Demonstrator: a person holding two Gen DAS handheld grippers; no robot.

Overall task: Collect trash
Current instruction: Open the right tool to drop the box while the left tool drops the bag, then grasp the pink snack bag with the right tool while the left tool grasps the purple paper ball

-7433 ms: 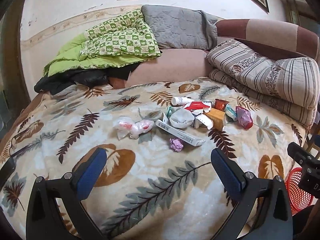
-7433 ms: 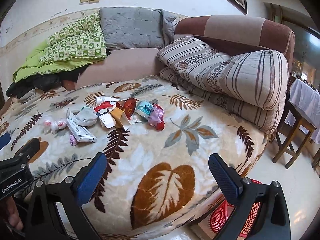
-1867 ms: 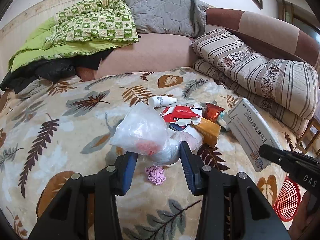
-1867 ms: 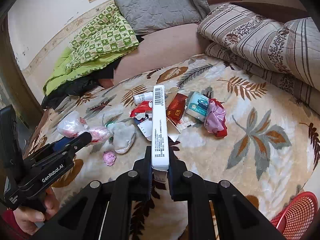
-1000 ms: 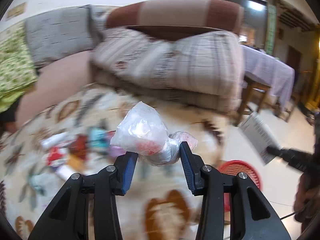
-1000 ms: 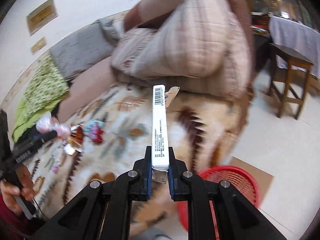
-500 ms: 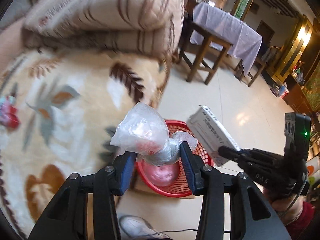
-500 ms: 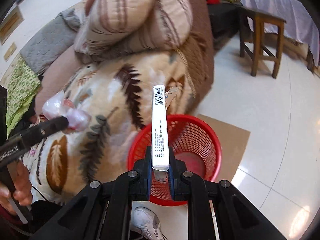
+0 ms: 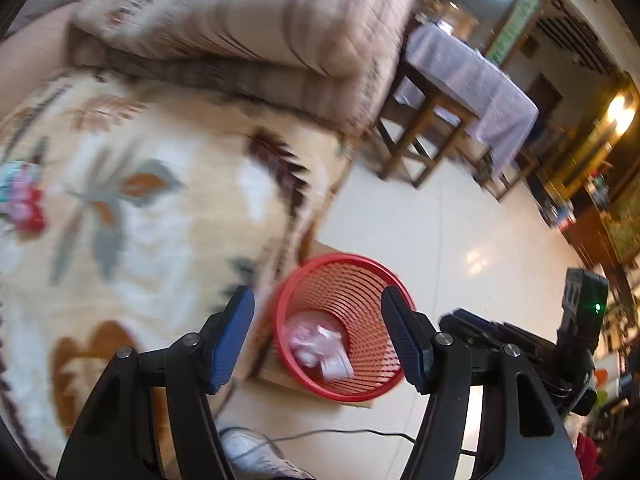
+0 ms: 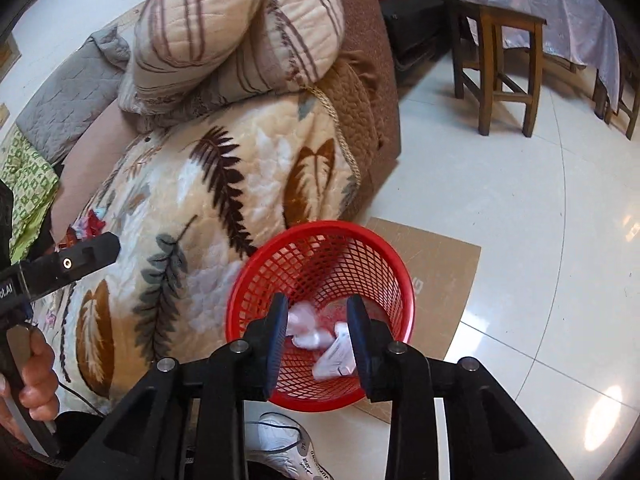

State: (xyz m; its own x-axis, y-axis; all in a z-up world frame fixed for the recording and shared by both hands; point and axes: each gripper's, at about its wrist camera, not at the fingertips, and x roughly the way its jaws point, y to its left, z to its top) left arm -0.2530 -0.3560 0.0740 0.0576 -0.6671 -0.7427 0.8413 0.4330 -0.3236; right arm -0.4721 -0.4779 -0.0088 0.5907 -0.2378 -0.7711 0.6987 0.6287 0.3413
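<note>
Right wrist view looks down into the red basket (image 10: 320, 304), which stands on a sheet of cardboard (image 10: 432, 264) on the tiled floor (image 10: 520, 208), just beside the hanging edge of the leaf-patterned blanket (image 10: 192, 216). The right gripper (image 10: 318, 322) hangs over the basket's mouth with its blue pads parted and nothing between them; through the gap a crumpled plastic bag (image 10: 304, 326) and a white box (image 10: 336, 354) lie at the bottom. In the left wrist view the left gripper (image 9: 318, 332) is spread wide and empty as well, framing the basket (image 9: 340, 320) from above, with the same bag (image 9: 308, 338) and box (image 9: 338, 364) inside. Both tools, then, are free, and the job as I judge it is only partly done: more litter waits on the blanket. A blurred pink and red cluster (image 9: 22, 204) shows at the far left of that view, probably wrappers, though the smear makes it hard to say. So the remaining trash lies away from the basket, up on the bed and off to the person's left, which puts the left gripper nearer to it; the right one would have to cross farther. A white shoe (image 10: 280, 440) and a cable (image 9: 340, 434) sit on the floor near the basket's base, so a careless swing back could catch them
</note>
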